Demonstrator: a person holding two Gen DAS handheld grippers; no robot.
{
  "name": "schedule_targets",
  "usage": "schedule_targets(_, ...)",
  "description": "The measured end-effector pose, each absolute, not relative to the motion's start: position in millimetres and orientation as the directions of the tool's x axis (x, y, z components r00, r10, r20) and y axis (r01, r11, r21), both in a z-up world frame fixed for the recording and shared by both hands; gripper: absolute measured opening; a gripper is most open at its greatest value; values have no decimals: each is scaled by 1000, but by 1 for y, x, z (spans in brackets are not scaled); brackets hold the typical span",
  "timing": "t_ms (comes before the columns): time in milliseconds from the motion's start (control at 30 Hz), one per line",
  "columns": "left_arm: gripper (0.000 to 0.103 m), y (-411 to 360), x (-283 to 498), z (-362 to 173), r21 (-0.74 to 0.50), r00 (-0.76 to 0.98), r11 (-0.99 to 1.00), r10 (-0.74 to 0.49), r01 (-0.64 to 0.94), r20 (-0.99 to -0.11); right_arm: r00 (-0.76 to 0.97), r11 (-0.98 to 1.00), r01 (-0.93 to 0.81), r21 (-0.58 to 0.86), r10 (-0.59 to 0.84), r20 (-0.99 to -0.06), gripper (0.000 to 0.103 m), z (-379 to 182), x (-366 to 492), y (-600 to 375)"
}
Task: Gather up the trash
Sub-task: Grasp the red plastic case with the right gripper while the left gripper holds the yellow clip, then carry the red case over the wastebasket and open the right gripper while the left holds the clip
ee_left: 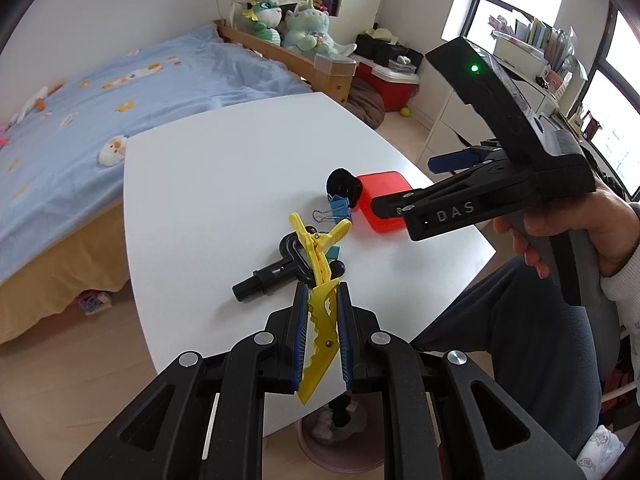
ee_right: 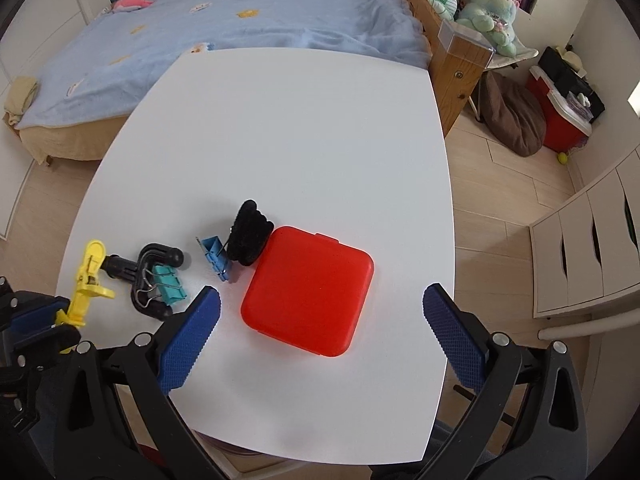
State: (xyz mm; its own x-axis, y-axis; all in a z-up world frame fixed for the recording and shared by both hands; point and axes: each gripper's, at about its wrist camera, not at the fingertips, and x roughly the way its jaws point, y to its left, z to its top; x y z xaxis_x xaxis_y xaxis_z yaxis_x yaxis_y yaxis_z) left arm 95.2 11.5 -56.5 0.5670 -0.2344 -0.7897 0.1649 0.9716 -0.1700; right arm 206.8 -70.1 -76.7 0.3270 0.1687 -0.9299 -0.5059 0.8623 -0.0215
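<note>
My left gripper (ee_left: 323, 292) is shut on a yellow hair clip (ee_left: 320, 276), held just above the white table (ee_left: 224, 168); the clip also shows at the left of the right wrist view (ee_right: 86, 280). Under it lie a black handle-shaped tool (ee_left: 276, 268) and a teal binder clip (ee_right: 170, 286). A blue binder clip (ee_right: 216, 256), a black fuzzy pad (ee_right: 250, 236) and a red square case (ee_right: 310, 290) lie further right. My right gripper (ee_right: 320, 304) is open, fingers either side of the red case, above it.
A pink trash bin (ee_left: 332, 436) with crumpled paper stands on the floor under the table's near edge. A bed with a blue cover (ee_right: 260, 20) lies beyond the table. White drawers (ee_right: 592, 248) stand to the right. The person's leg (ee_left: 520, 320) is beside the table.
</note>
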Motion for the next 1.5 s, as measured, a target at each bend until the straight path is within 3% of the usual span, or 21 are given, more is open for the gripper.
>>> schedule_targets(300,13,16,93,-59,-180,570,971,-237,155,-786,324,883,-468,-23,147,-934,98,-89,215,-68)
schedule_targets(400,13,16,91,-60,-182,568,971,-238,154,-788,321,882,-471,-29,140,-937,79,-92,216,-67)
schedule_targets(500,13,16,90,-61,-184,567,971,-238,152,-789,310,878,-479,-24,144,-940,68,-95,216,-67)
schedule_targets(933,13,17,88,-61,-184,570,971,-237,150,-786,369,855,-518,1,225,-902,67,-75,195,-83)
schedule_targets(1500,13,5,54,-40,-163,614,971,-239,177,-752,436,761,-648,29,401,-806,63,-13,107,-110)
